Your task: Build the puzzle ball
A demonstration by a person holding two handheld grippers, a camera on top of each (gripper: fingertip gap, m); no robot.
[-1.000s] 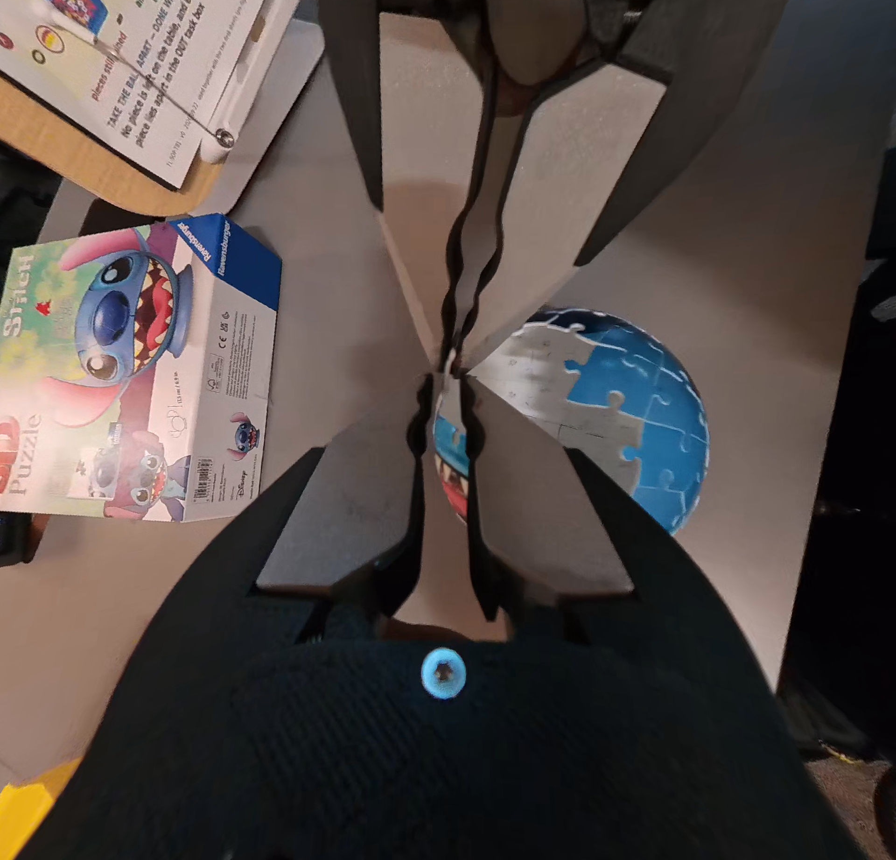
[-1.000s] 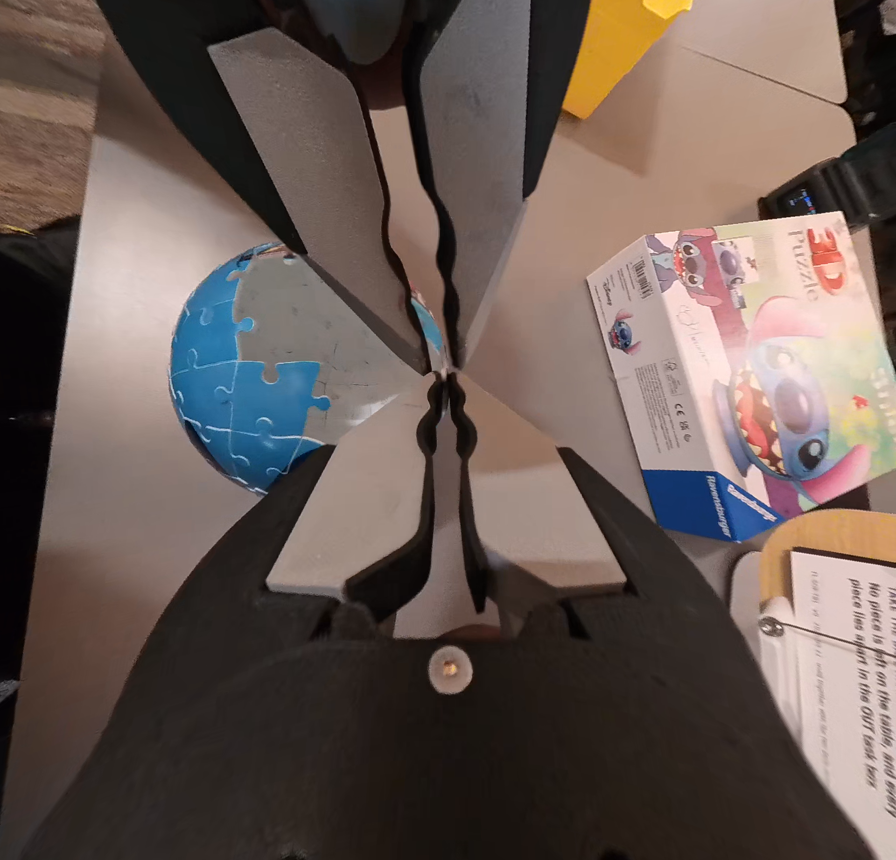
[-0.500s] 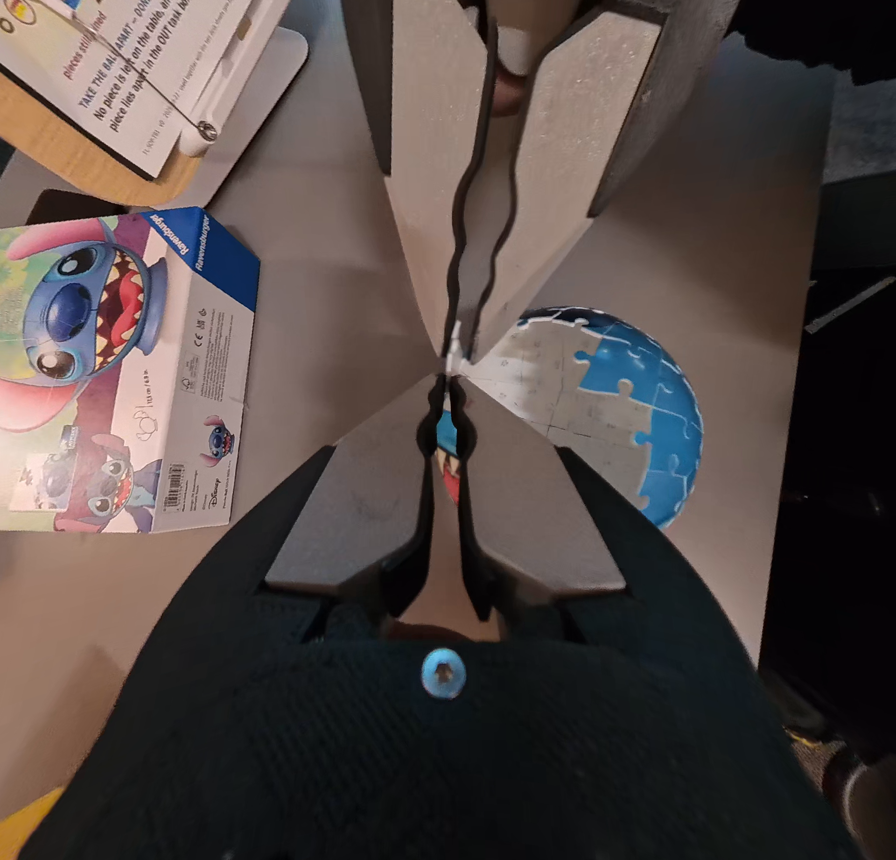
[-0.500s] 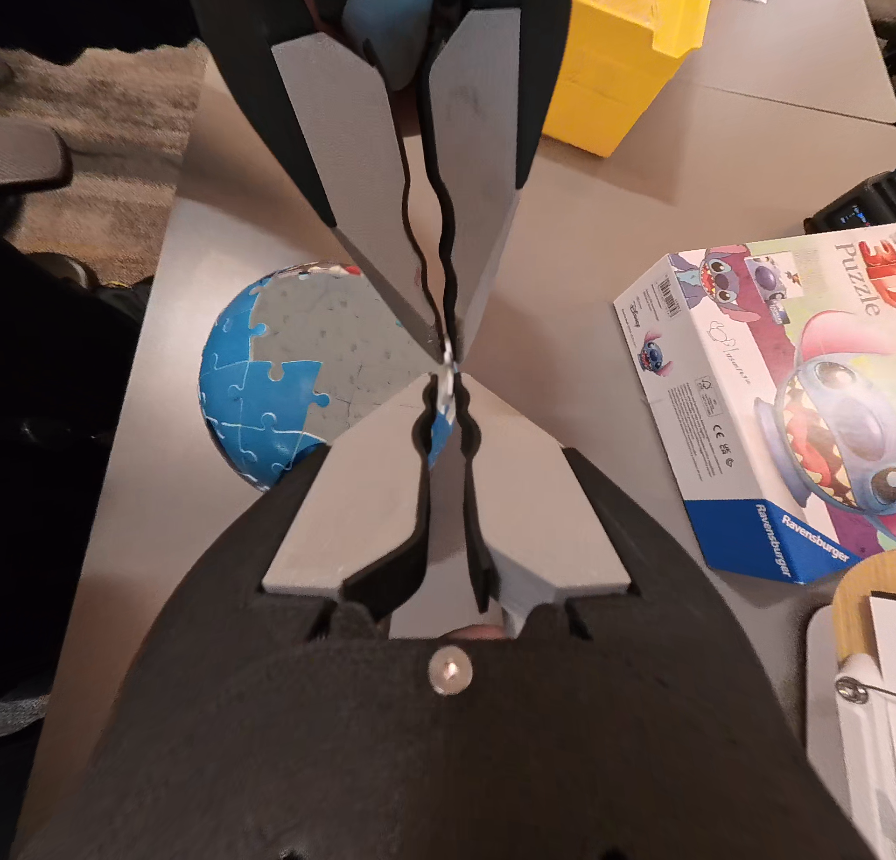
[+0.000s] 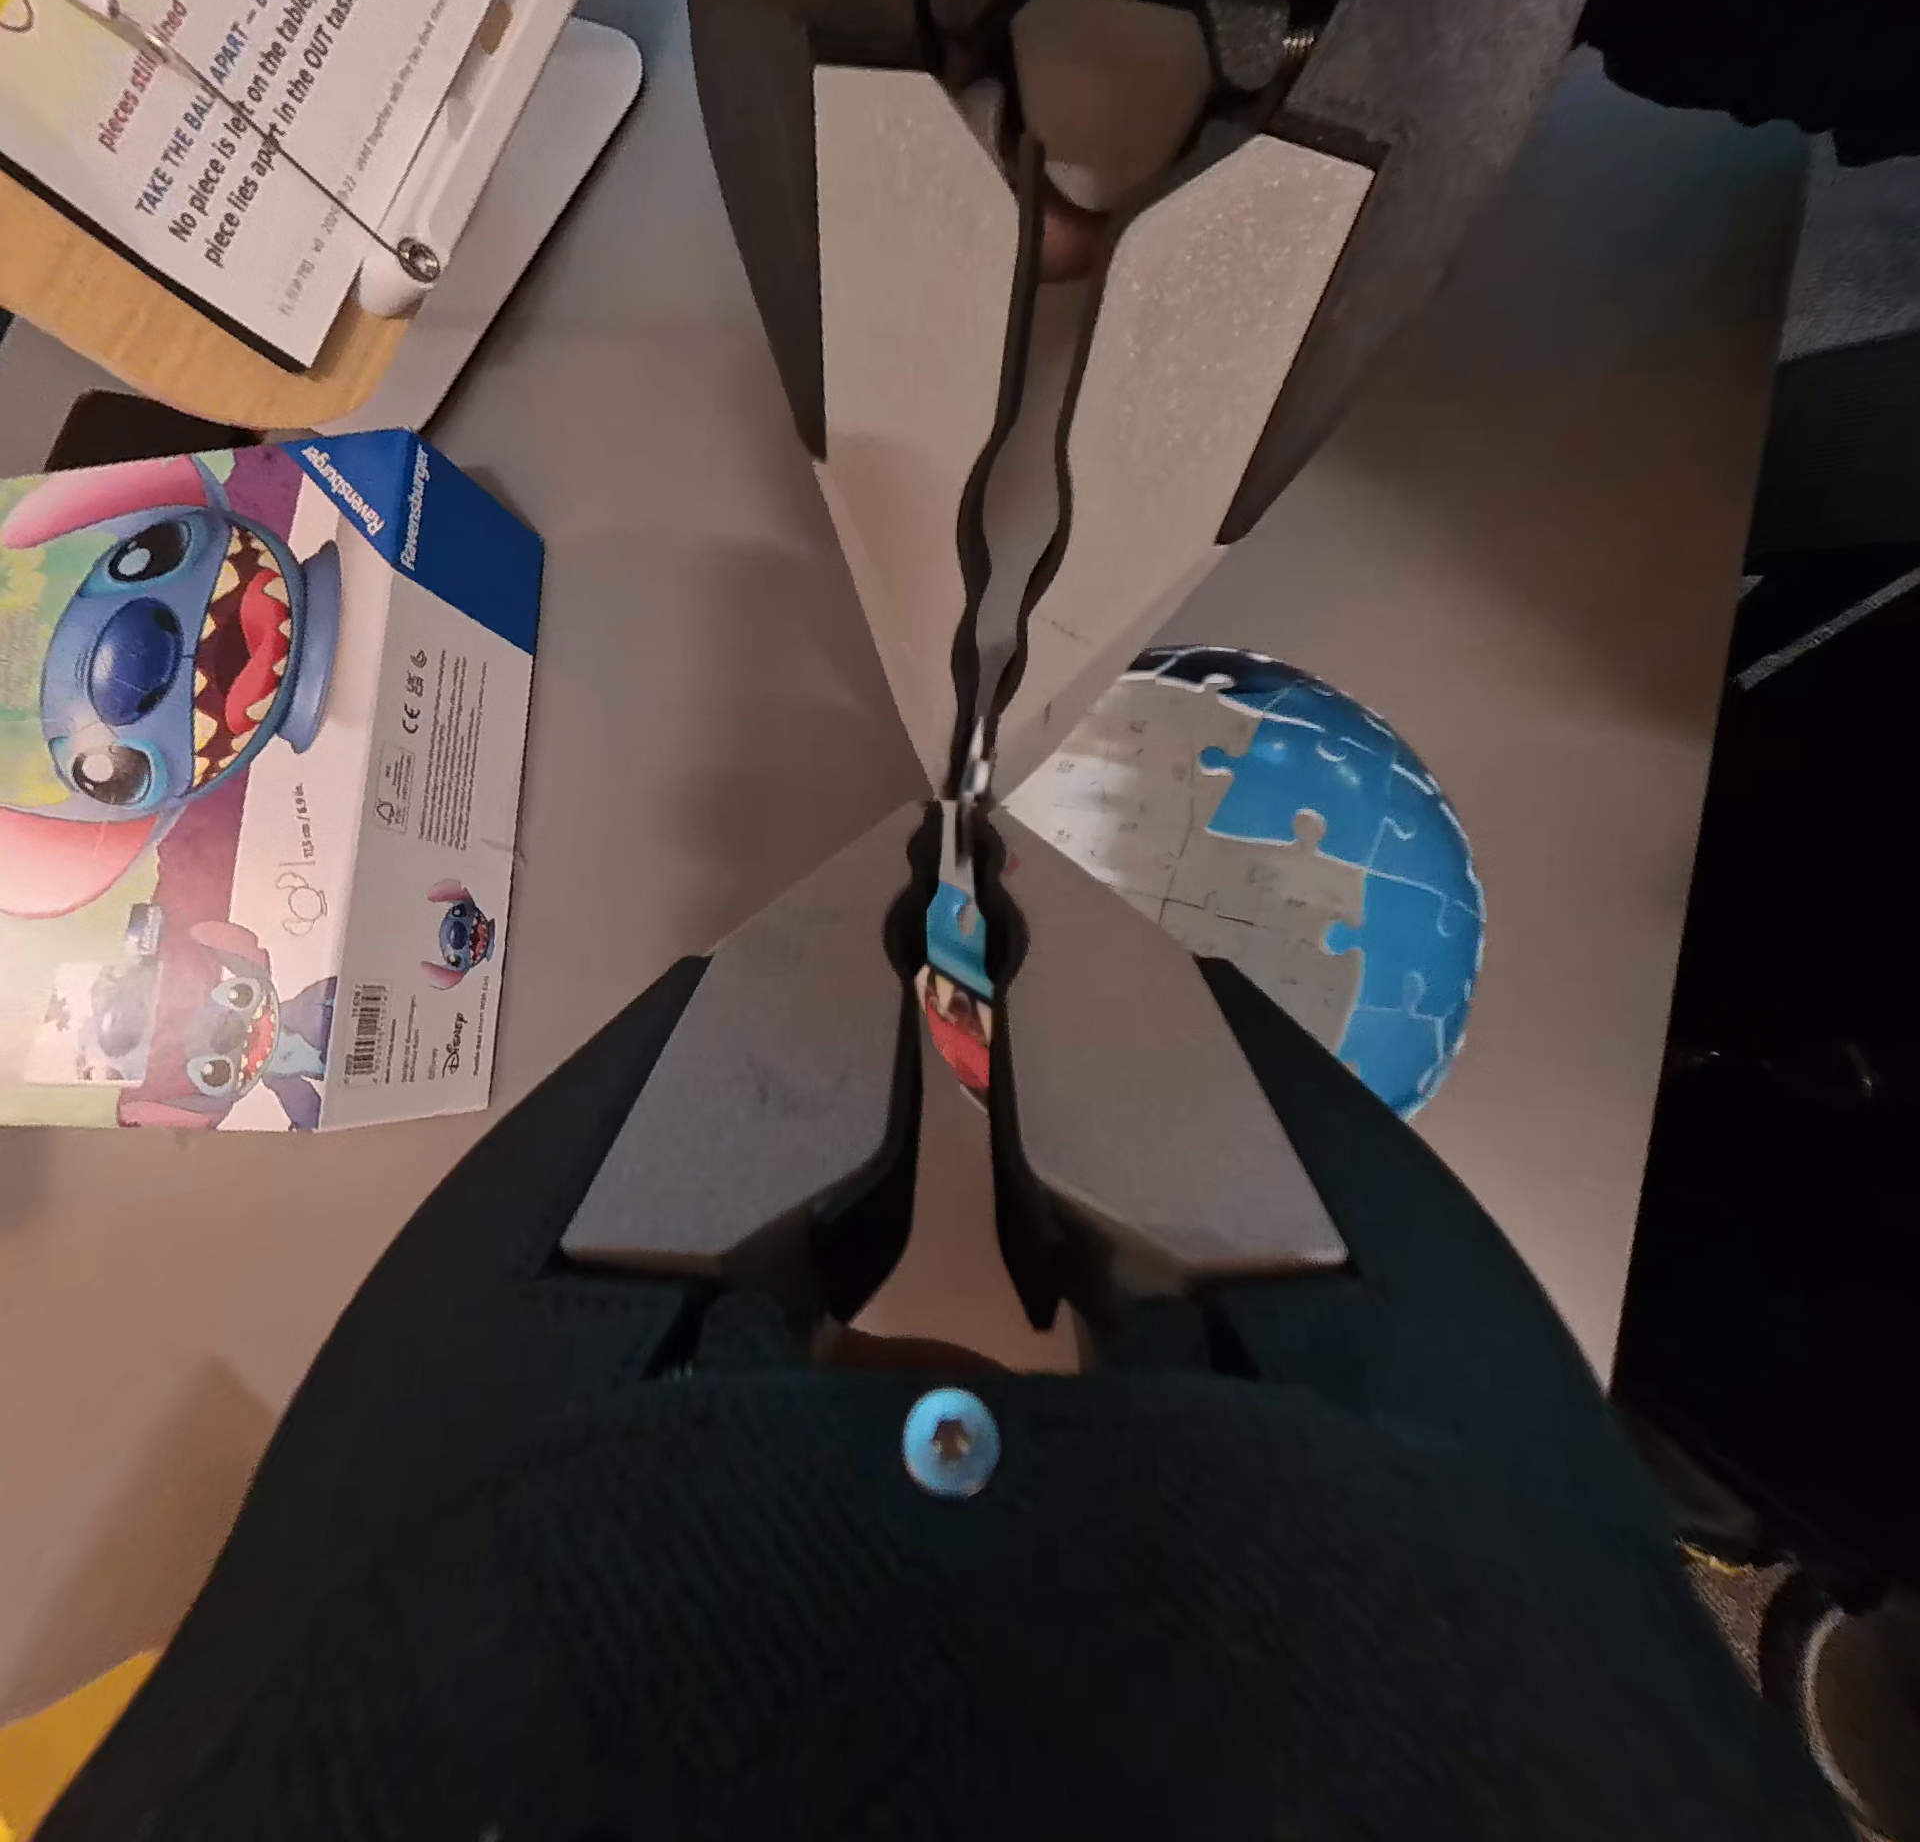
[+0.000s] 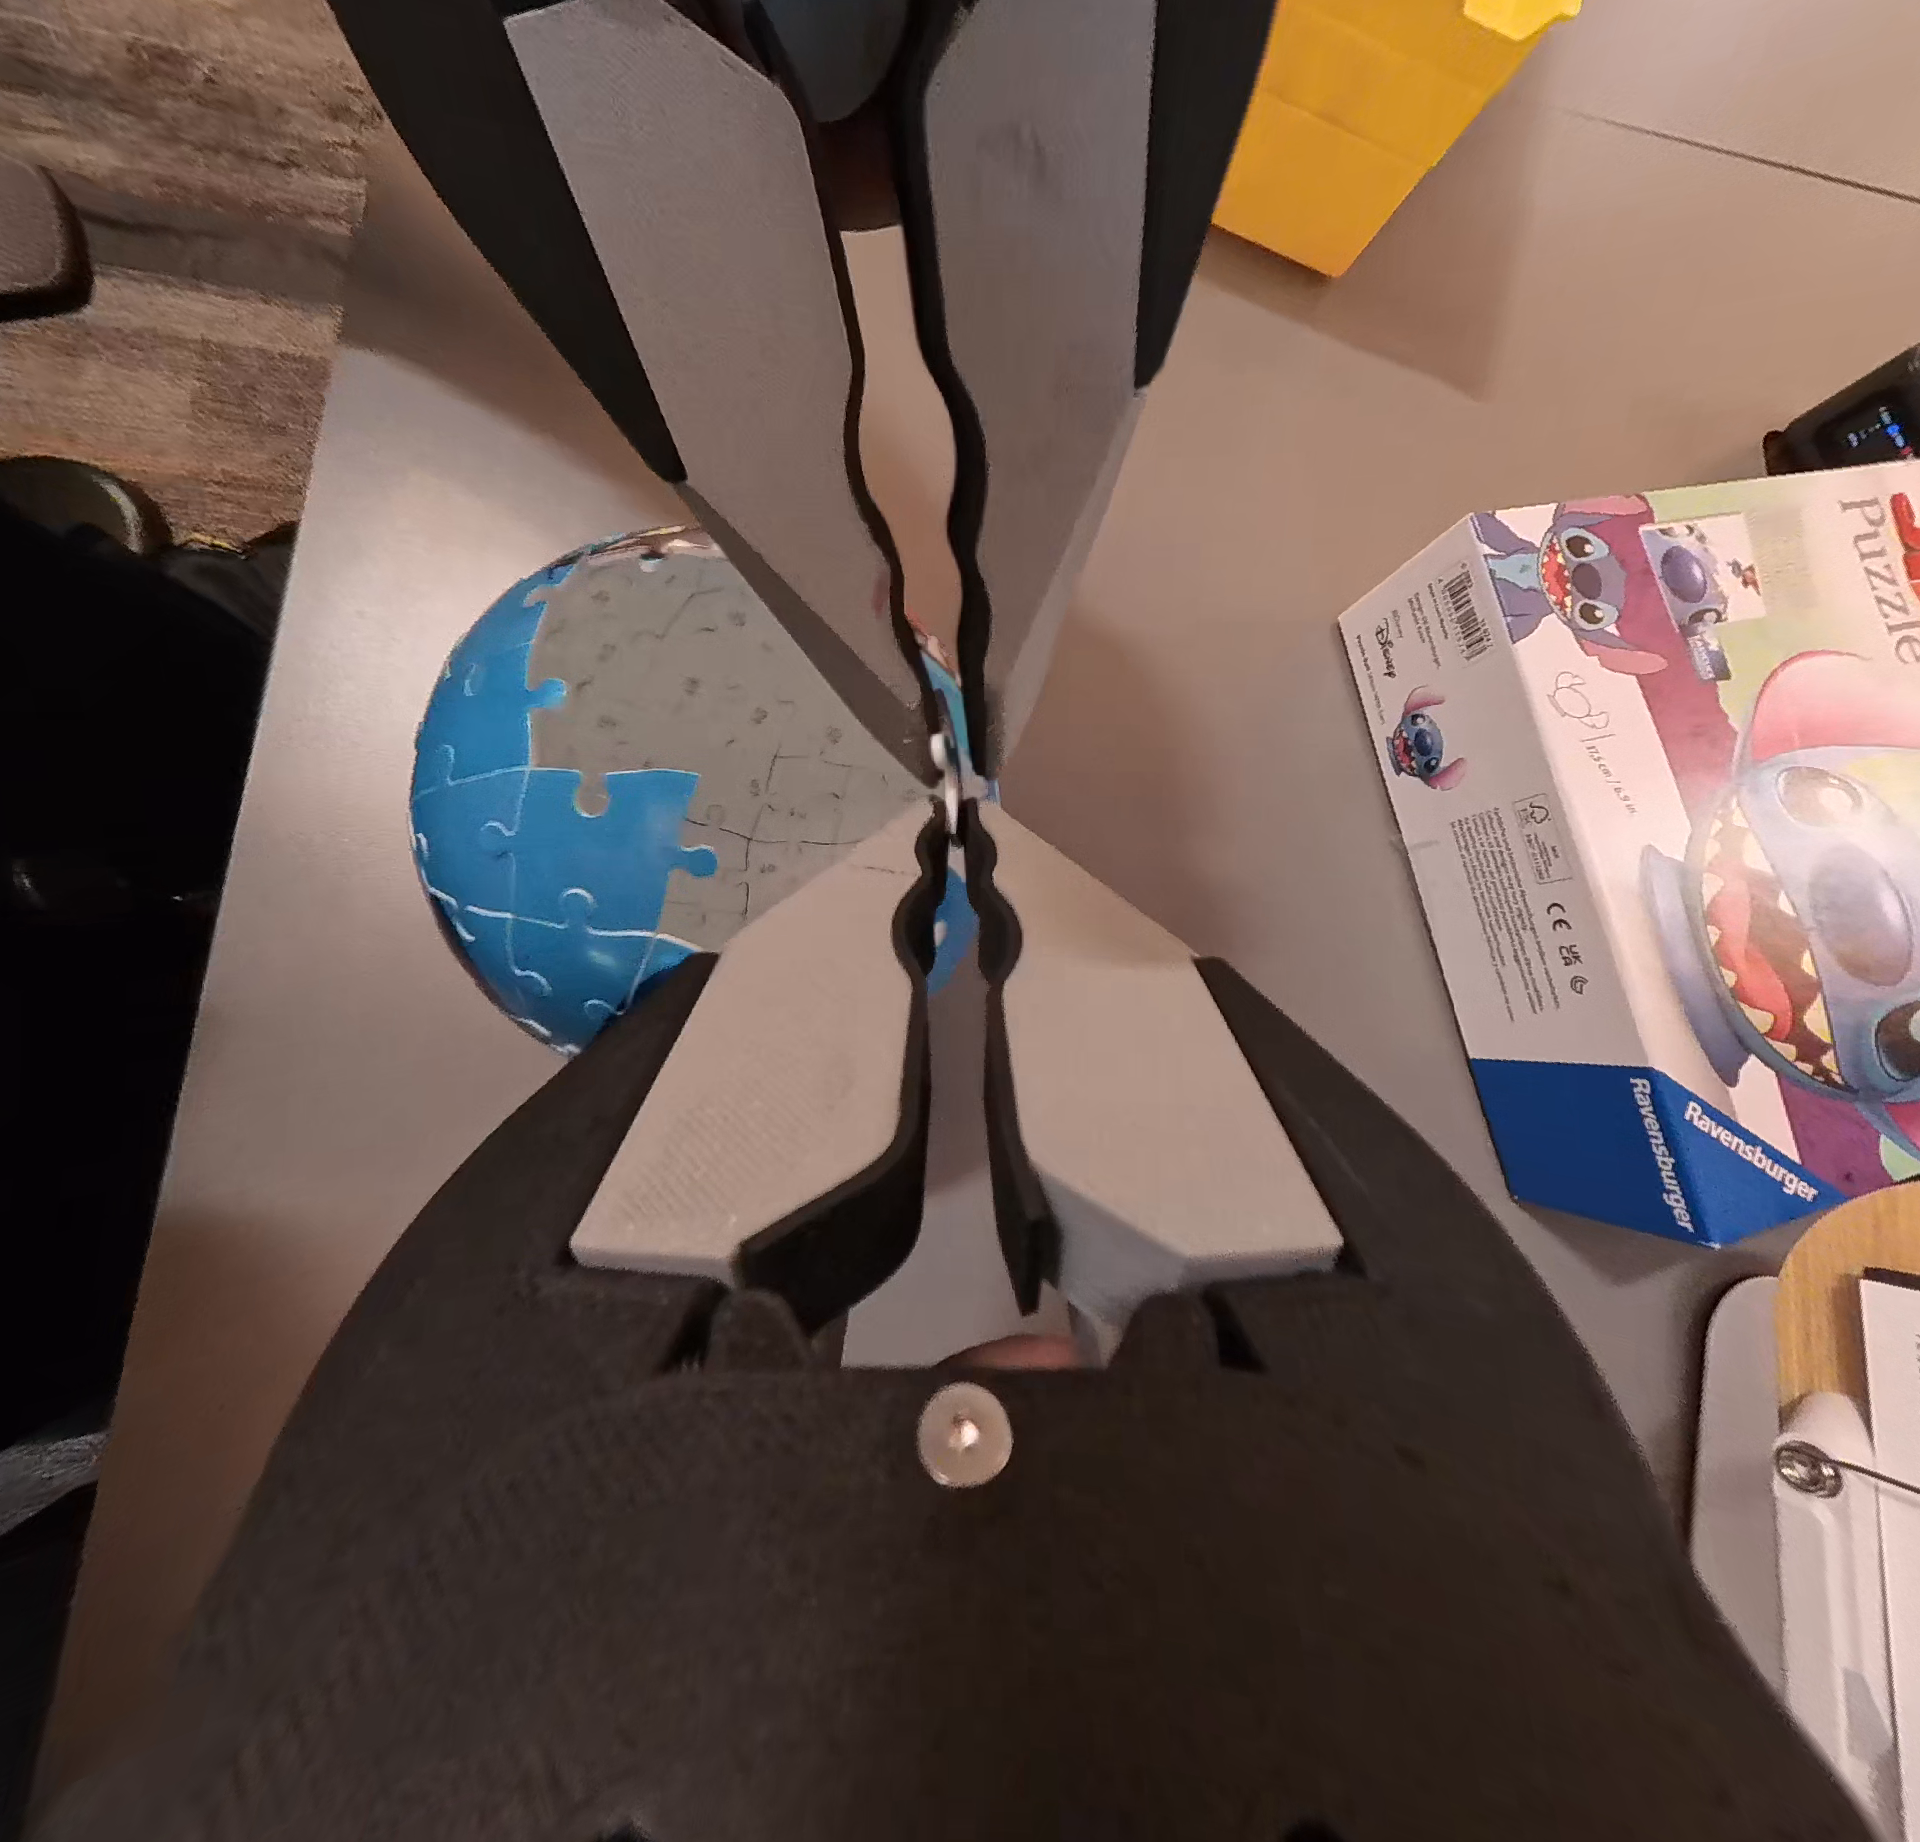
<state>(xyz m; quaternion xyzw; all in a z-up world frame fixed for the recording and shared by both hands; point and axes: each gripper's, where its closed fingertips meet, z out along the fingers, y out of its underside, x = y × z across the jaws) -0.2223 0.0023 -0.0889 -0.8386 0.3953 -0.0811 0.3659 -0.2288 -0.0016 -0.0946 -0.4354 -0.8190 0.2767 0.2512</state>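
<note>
Both tongs meet tip to tip above the table [image 5: 727,566]: left tongs [image 5: 958,836] and right tongs [image 6: 961,816] each clench an end of one small puzzle piece [image 5: 971,769]. Just beneath lies the half-built ball [image 5: 1371,857], hollow side up. Beside them sits the puzzle box [image 6: 1662,857].

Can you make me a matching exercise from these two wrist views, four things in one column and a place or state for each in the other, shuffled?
Things
1. puzzle ball
2. puzzle box
3. yellow bin
4. small puzzle piece

Places or states
A. pinched where the tips of the left gripper and the right gripper meet
B. lying on its side on the table, picture face up
C. part built, with a grey gap among blue pieces
D. at the top edge of the right wrist view, beyond both grippers

Pairs: 1-C, 2-B, 3-D, 4-A
</note>
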